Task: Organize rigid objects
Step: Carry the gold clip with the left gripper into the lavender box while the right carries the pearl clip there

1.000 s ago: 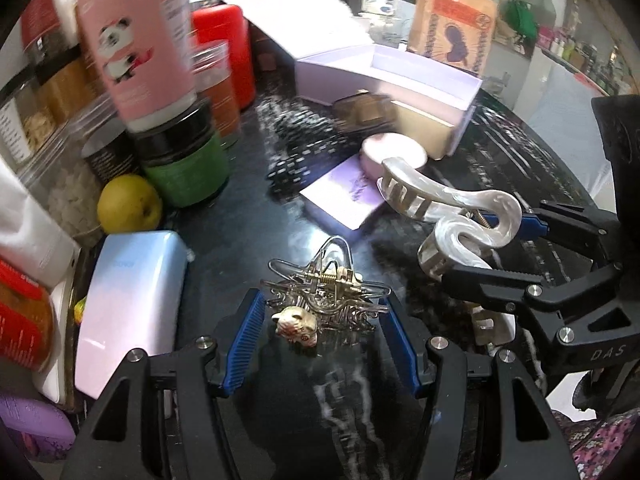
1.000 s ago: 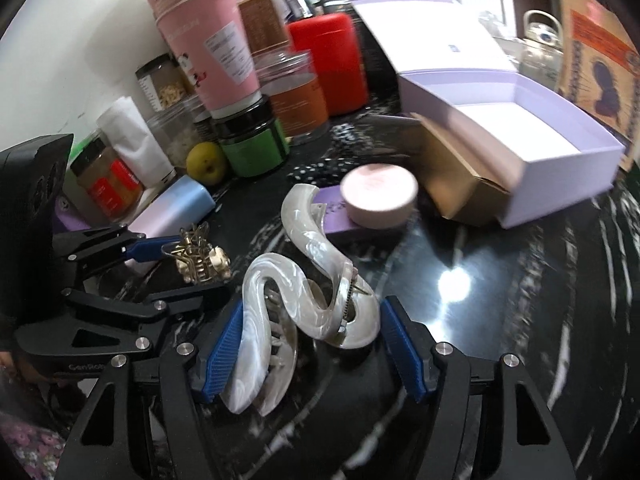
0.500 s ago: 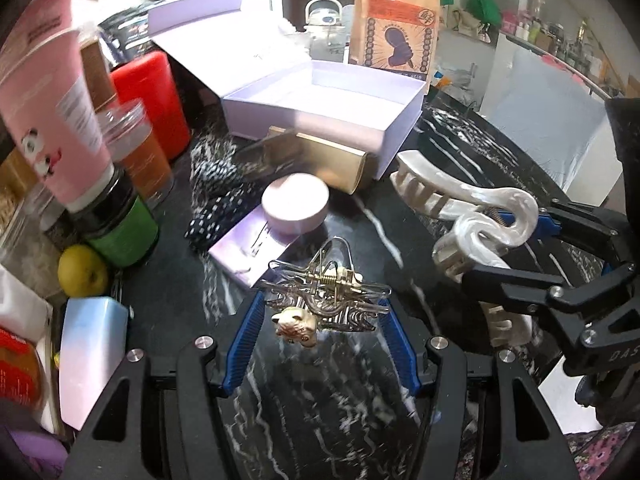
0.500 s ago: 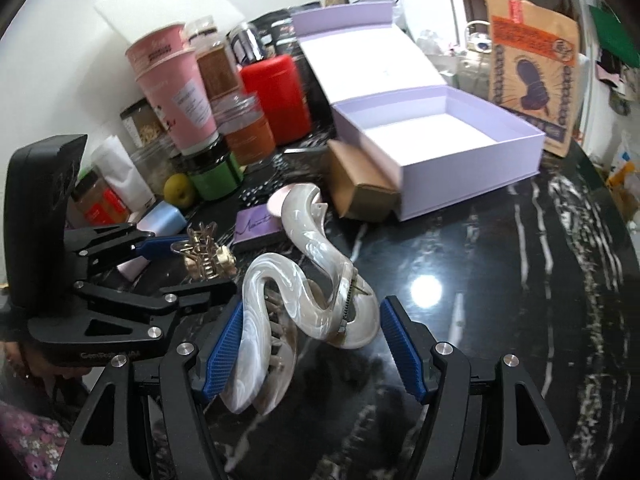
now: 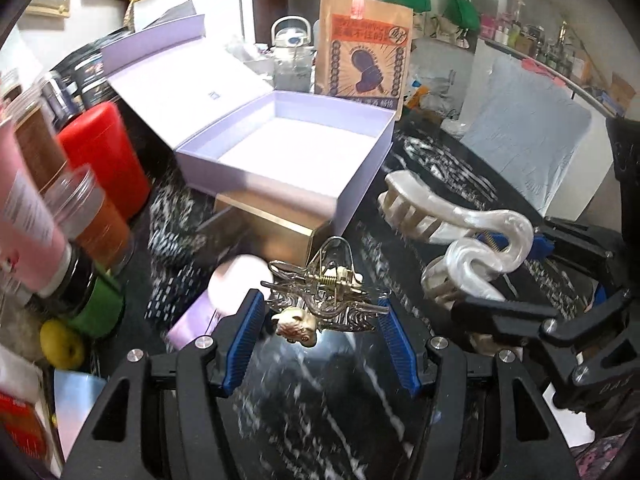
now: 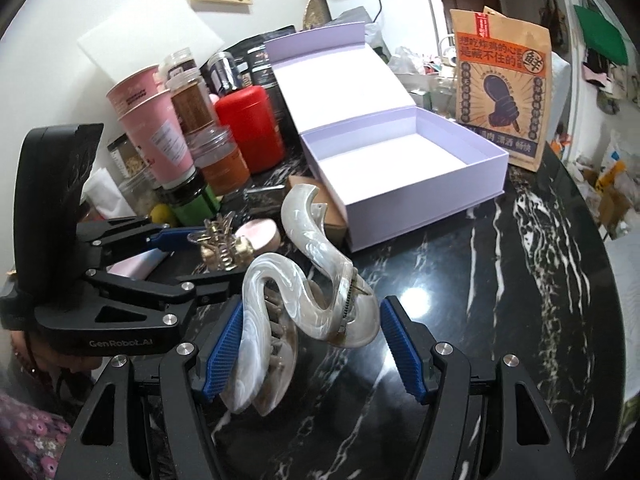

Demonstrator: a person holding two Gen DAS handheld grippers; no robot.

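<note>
Hair clips are held off the black marble table: gold wire clip pinched by left gripper, pearl-white claw clip pinched by right gripper; open lilac box is seen just beyond.

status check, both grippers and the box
Left gripper shut on gold hair claw. Right gripper shut on pearl hair claw. Lilac box open, empty, path clear.

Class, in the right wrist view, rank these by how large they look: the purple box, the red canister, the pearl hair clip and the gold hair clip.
1. purple box
2. pearl hair clip, though it is nearest the camera, so its true rank is unsure
3. red canister
4. gold hair clip
</note>
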